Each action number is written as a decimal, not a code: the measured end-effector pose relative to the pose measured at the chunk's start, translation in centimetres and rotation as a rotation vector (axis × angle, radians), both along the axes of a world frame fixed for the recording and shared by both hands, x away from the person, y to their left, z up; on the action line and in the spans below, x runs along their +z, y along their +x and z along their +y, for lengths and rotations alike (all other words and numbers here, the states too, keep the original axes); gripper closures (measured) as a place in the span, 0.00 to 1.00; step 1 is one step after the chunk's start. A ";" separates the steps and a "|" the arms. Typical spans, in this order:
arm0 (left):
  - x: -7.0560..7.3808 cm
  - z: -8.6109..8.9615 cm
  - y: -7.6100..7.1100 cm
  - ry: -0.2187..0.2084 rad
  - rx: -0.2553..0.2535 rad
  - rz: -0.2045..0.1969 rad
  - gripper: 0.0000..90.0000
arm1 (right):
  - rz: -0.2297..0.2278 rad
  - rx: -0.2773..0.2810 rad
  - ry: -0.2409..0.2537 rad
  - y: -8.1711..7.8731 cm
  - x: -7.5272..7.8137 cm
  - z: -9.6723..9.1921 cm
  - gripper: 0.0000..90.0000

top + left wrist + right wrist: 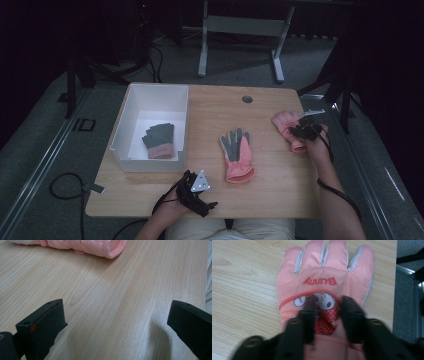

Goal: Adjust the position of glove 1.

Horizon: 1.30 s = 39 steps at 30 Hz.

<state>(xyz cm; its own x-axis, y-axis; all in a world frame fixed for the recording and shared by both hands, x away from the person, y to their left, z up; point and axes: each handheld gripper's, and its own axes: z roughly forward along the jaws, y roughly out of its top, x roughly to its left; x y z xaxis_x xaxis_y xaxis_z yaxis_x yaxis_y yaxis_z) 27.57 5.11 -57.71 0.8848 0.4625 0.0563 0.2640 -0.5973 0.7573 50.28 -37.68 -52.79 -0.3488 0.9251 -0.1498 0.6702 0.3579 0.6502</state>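
Note:
A pink glove [285, 121] lies back up at the table's right edge; in the right gripper view this glove [324, 270] shows a cartoon print and red lettering. My right gripper [305, 131] is down on it, and the jaws of the gripper [327, 302] stand apart on either side of the print, with padded fabric between them. A second pink glove [237, 155], grey palm up, lies mid-table, and its cuff [100, 246] is ahead of my left gripper [115, 307]. That left gripper [202, 192] is open over bare wood near the front edge.
A white box [131, 100] stands at the table's left and holds a grey glove with a pink cuff [160, 140]. The wooden table [280, 190] has a round cable hole [247, 99] at the back. Black cables trail off the front edge.

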 end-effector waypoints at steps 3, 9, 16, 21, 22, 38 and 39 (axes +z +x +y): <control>0.0 0.0 0.0 -0.008 0.002 0.000 0.01 | 0.048 -0.007 -0.002 0.4 0.5 0.1 0.92; 0.0 0.0 0.0 -0.005 0.002 0.000 0.01 | 0.011 -0.070 0.042 -0.5 2.2 0.4 0.96; 0.1 0.1 0.1 -0.008 0.003 0.002 0.01 | -0.097 -0.129 0.163 -5.0 7.0 1.8 0.96; 0.1 0.0 -0.1 -0.006 0.001 -0.002 0.01 | -0.182 -0.176 0.145 -9.6 9.5 3.6 0.97; 0.1 0.0 -0.1 -0.006 0.001 -0.002 0.01 | -0.182 -0.176 0.145 -9.6 9.5 3.6 0.97; 0.1 -0.1 -0.1 -0.003 -0.014 -0.008 0.01 | -0.105 -0.176 0.211 -15.6 6.0 7.9 0.97; 0.1 -0.1 -0.1 0.000 -0.015 -0.009 0.01 | -0.090 -0.180 0.201 -15.2 4.7 8.3 0.97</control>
